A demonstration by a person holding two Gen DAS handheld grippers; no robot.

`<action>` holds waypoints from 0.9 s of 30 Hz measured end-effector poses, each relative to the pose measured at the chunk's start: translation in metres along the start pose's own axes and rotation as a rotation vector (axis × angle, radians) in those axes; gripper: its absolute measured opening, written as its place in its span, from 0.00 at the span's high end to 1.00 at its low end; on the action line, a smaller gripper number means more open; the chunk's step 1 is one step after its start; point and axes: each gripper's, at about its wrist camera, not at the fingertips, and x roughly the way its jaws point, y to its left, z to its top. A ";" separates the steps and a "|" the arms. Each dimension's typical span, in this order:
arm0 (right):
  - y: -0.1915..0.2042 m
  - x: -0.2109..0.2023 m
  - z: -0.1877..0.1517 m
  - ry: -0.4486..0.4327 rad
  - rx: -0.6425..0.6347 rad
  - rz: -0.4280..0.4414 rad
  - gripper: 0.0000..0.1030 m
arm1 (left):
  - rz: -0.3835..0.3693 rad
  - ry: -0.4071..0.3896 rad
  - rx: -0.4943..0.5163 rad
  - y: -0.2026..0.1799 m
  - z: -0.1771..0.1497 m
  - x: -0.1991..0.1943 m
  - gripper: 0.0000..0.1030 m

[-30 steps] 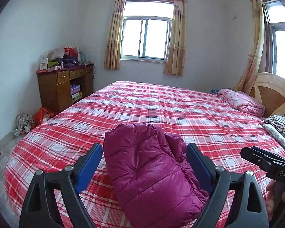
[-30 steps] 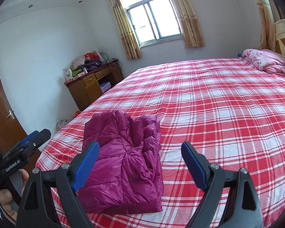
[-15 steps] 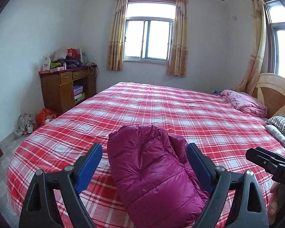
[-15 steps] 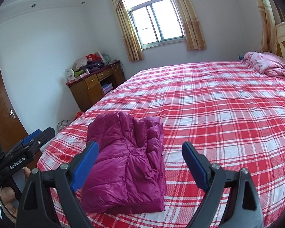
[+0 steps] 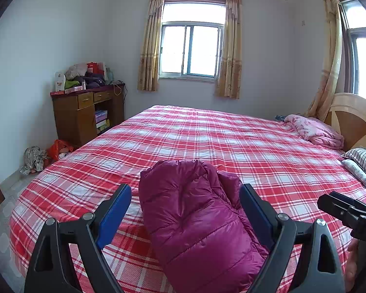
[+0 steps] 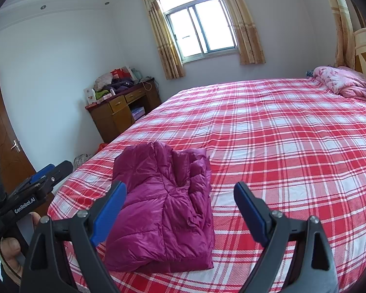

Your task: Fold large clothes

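Observation:
A magenta puffer jacket (image 5: 197, 217) lies folded into a compact bundle on the red plaid bed (image 5: 231, 141), near its front edge. My left gripper (image 5: 185, 195) hovers above it, open, with the bundle showing between its blue pads without contact. In the right wrist view the same jacket (image 6: 163, 207) sits left of centre. My right gripper (image 6: 180, 193) is open above the bed, its left pad (image 6: 109, 210) over the jacket's edge, nothing held. Each gripper appears at the edge of the other's view: the right one (image 5: 349, 212), the left one (image 6: 36, 183).
A crumpled pink blanket (image 5: 314, 129) lies by the wooden headboard (image 5: 353, 119), with striped pillows (image 5: 363, 161) beside it. A wooden desk (image 5: 85, 112) piled with clutter stands at the left wall, bags (image 5: 48, 153) on the floor. A brown door (image 6: 2, 131) is at far left.
Both views have shifted slightly, with the jacket sitting a little further right and lower in frame. The jacket keeps its folded shape and both grippers stay open.

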 end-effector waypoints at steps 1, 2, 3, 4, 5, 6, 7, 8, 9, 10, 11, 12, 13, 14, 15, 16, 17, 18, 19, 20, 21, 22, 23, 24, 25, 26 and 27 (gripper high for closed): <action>0.000 0.000 0.000 0.000 0.002 0.001 0.11 | 0.000 -0.001 0.000 0.000 0.000 0.000 0.12; 0.000 0.000 -0.001 0.002 0.003 0.001 0.11 | 0.001 0.000 0.001 0.000 0.000 0.000 0.12; 0.000 0.001 -0.001 0.002 0.004 0.001 0.11 | 0.002 0.000 0.002 0.000 0.000 0.000 0.12; 0.000 0.001 0.000 0.002 0.005 0.002 0.11 | 0.002 0.001 0.002 0.000 0.000 0.001 0.12; 0.000 0.001 0.000 0.002 0.005 0.002 0.11 | 0.002 0.004 0.002 0.000 0.000 0.002 0.12; -0.001 0.001 -0.001 0.002 0.004 0.002 0.11 | 0.002 0.006 0.002 0.000 0.000 0.002 0.12; 0.000 0.000 -0.001 0.001 0.004 0.002 0.11 | 0.005 0.009 0.001 0.000 -0.001 0.002 0.12; 0.000 0.000 0.000 -0.002 0.004 0.002 0.11 | 0.008 0.010 0.000 0.001 -0.001 0.002 0.12; 0.000 0.000 -0.001 -0.003 0.004 0.001 0.11 | 0.012 0.012 0.000 0.001 -0.001 0.003 0.12; 0.000 0.000 -0.001 -0.004 0.003 0.002 0.11 | 0.013 0.016 -0.001 0.001 -0.001 0.003 0.12; 0.000 -0.001 0.000 -0.005 0.003 0.002 0.11 | 0.011 0.019 0.001 0.001 -0.001 0.003 0.12; 0.000 0.000 0.000 -0.006 0.004 0.002 0.11 | 0.014 0.020 0.002 0.002 0.000 0.003 0.12; 0.001 -0.001 0.000 -0.007 0.005 0.003 0.11 | 0.019 0.018 0.001 0.002 0.000 0.003 0.12; 0.001 -0.001 0.000 -0.007 0.004 0.004 0.11 | 0.027 0.015 -0.003 0.003 0.001 0.002 0.12; 0.001 -0.001 0.000 -0.007 0.003 0.004 0.11 | 0.031 0.013 -0.009 0.004 0.001 0.002 0.12; 0.002 -0.001 0.000 -0.007 0.002 0.005 0.11 | 0.030 0.010 -0.013 0.004 0.002 0.001 0.12; 0.002 -0.001 0.000 -0.008 0.001 0.005 0.11 | 0.031 0.007 -0.015 0.005 0.002 0.001 0.12; 0.002 -0.001 0.000 -0.007 0.000 0.005 0.11 | 0.034 0.004 -0.017 0.005 0.003 0.000 0.12; 0.003 -0.001 -0.001 -0.006 0.001 0.005 0.11 | 0.039 0.000 -0.018 0.005 0.003 0.000 0.12; 0.003 -0.001 -0.001 -0.005 0.002 0.006 0.11 | 0.042 -0.003 -0.019 0.006 0.004 -0.001 0.12; 0.002 -0.001 -0.001 -0.005 0.003 0.007 0.11 | 0.038 -0.002 -0.017 0.005 0.004 0.000 0.12; 0.002 0.000 -0.001 -0.004 0.004 0.007 0.11 | 0.036 -0.003 -0.017 0.005 0.004 0.000 0.12; 0.002 0.000 -0.001 -0.003 0.005 0.007 0.11 | 0.035 -0.003 -0.016 0.005 0.004 0.000 0.12; 0.002 0.000 -0.002 -0.002 0.005 0.008 0.11 | 0.037 -0.003 -0.014 0.005 0.004 0.000 0.12; 0.002 0.000 -0.002 -0.002 0.006 0.008 0.11 | 0.037 -0.002 -0.012 0.004 0.004 0.001 0.12; 0.002 0.000 -0.002 -0.003 0.006 0.008 0.11 | 0.036 -0.001 -0.010 0.004 0.003 0.002 0.12; 0.002 0.000 -0.002 -0.002 0.006 0.008 0.11 | 0.038 0.000 -0.009 0.004 0.003 0.002 0.12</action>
